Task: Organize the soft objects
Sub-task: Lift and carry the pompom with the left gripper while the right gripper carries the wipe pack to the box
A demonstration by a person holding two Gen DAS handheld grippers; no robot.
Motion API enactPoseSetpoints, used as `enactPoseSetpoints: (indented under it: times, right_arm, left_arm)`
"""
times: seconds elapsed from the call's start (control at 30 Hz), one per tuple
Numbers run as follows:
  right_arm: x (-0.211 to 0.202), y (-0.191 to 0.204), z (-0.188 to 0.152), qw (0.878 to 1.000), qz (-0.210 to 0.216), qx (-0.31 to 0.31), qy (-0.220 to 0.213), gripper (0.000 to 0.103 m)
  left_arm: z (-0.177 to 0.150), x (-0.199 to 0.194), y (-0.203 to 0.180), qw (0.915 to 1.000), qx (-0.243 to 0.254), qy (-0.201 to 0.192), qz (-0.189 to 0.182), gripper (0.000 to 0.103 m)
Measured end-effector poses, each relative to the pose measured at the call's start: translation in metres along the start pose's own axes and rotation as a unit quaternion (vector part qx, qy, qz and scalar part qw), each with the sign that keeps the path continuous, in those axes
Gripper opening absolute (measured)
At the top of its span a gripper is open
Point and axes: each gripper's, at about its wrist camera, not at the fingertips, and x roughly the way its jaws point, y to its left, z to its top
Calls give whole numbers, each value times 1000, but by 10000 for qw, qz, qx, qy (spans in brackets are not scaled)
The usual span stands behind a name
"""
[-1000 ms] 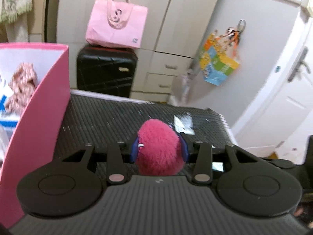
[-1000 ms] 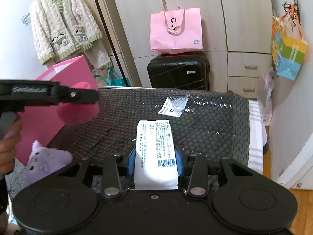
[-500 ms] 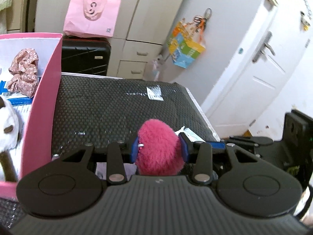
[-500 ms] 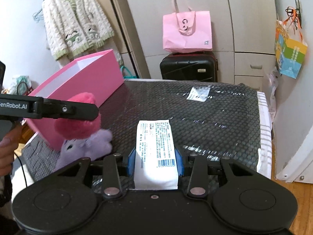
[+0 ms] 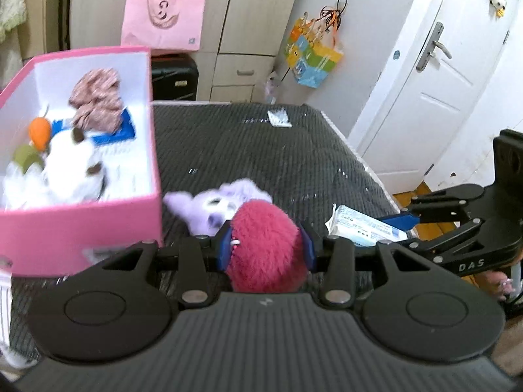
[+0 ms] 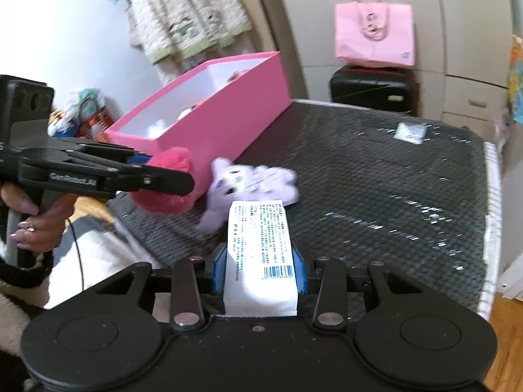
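Note:
My left gripper (image 5: 265,249) is shut on a fluffy magenta plush ball (image 5: 266,245), held above the near end of the dark mat. From the right wrist view that same plush ball (image 6: 165,181) hangs just in front of the pink box (image 6: 209,127). My right gripper (image 6: 260,269) is shut on a white tissue pack (image 6: 260,251); the left wrist view shows that tissue pack (image 5: 362,225) at the right. A purple plush toy (image 5: 222,202) lies on the mat beside the pink box (image 5: 75,225), which holds a white plush, a pink cloth and other soft items.
The dark mat (image 6: 376,176) covers the table, with a small plastic packet (image 6: 410,130) at its far end. Behind stand a black suitcase (image 6: 372,89) with a pink bag (image 6: 374,34) on top, cabinets and a white door (image 5: 434,98). A hand (image 6: 36,219) grips the left tool.
Both grippers have drawn back toward the near end of the table with their loads. The box's inside and the purple plush have come into the left wrist view.

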Motion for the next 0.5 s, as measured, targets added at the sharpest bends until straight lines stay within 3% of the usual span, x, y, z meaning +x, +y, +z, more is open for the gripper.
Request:
enactPoseSetpoints:
  times: [0.33, 0.5]
  right_arm:
    - [6, 54, 24, 9982, 535, -173, 191, 46]
    - [7, 77, 45, 9973, 657, -335, -30, 46]
  left_arm:
    - [-8, -44, 31, 9982, -299, 502, -161, 40]
    - [1, -70, 45, 9989, -139, 441, -89, 40]
